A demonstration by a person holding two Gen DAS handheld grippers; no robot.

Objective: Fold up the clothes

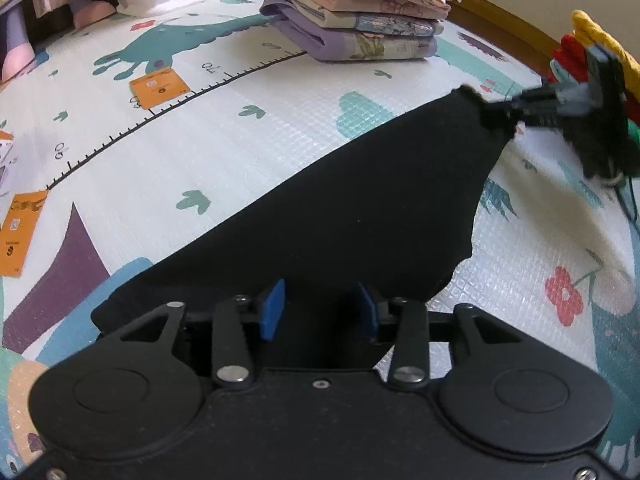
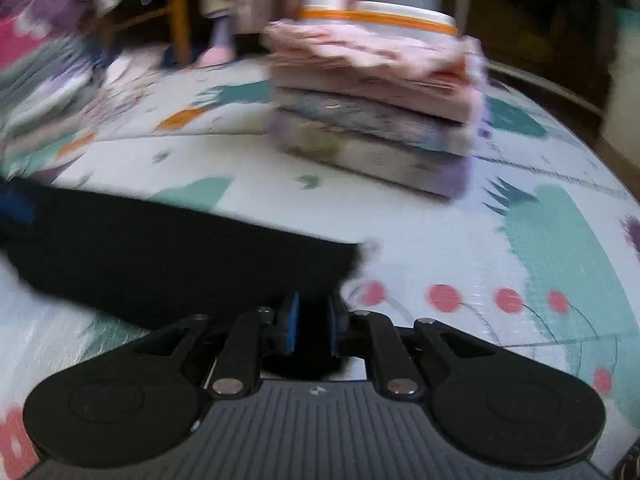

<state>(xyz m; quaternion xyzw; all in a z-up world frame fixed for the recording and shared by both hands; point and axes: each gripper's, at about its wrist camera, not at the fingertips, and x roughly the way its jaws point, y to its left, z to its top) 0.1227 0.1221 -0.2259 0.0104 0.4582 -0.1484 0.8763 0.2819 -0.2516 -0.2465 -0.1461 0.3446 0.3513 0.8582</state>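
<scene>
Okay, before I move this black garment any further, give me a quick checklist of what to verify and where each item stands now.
1. Right gripper pinching the black garment: ok, corner sits between its pads.
2. Left gripper gripping cloth: cannot tell; pads stand apart over the fabric.
3. Garment stretched smooth between grippers: ok.
4. Folded stack apart from the garment: ok.
5. Bare play mat beyond the garment: ok.
6. Right view sharp: not ok, blurred.

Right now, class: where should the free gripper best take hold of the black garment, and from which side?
Left gripper is open over the black garment; right gripper pinches the far corner. Grip the near corner edge, coming in low from the front: it lies flat between the pads.
</scene>
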